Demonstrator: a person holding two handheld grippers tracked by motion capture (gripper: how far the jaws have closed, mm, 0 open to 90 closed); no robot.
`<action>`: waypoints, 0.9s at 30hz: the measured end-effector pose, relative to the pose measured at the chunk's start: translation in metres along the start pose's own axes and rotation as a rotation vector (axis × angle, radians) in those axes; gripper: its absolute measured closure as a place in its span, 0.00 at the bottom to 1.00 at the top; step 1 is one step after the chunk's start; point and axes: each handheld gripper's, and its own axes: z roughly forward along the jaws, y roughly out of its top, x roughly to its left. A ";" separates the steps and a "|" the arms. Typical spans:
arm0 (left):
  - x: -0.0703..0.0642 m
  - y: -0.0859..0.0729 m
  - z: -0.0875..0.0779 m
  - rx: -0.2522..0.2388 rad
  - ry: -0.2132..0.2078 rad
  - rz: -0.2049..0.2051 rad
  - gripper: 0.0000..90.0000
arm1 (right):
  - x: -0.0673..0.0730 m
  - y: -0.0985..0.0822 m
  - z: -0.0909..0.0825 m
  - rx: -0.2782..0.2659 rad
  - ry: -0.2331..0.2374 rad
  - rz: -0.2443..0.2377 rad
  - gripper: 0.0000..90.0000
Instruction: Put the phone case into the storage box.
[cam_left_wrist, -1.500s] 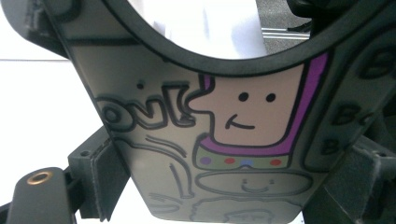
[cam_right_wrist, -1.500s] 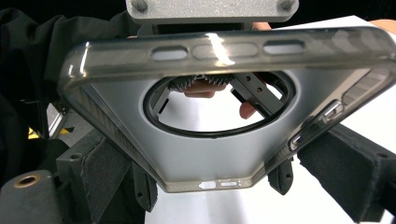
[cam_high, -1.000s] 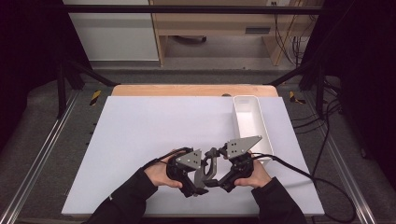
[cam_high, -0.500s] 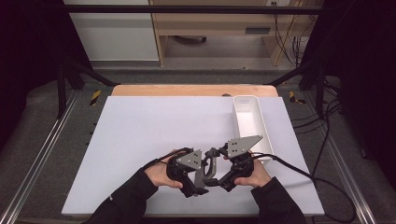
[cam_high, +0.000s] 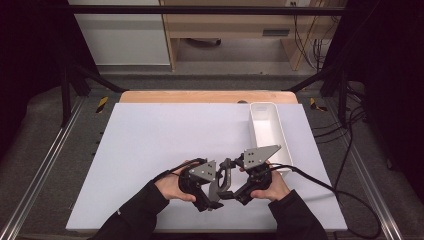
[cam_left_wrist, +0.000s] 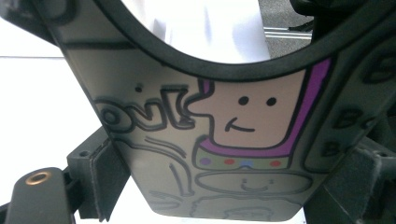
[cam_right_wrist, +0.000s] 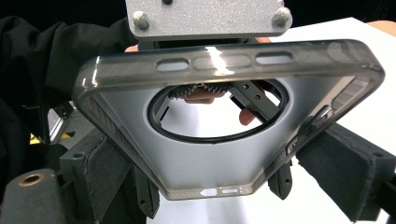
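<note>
Currently, the phone case (cam_right_wrist: 224, 135) is clamped by both hand-held grippers above the desk (cam_high: 150, 140); nothing has been placed in the white tray (cam_high: 267, 125) yet.

The phone case (cam_right_wrist: 219, 135) is smoky translucent grey, with a round ring cut-out in its back and slotted edges. Its outer face (cam_left_wrist: 205, 135) carries a cartoon print — a smiling pink face edged in purple. It sits off the table, upright between both grippers — probably touching neither the mat nor the tray.
</note>
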 end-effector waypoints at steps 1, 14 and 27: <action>0.000 0.000 0.000 0.001 -0.001 -0.001 0.12 | 0.000 0.000 0.000 0.000 -0.001 0.000 0.13; -0.001 -0.001 -0.003 0.005 0.007 -0.012 0.08 | 0.000 0.001 -0.003 -0.003 -0.004 0.006 0.13; 0.000 -0.015 -0.021 -0.020 0.046 -0.057 0.06 | -0.002 0.006 -0.012 0.001 -0.051 0.006 0.13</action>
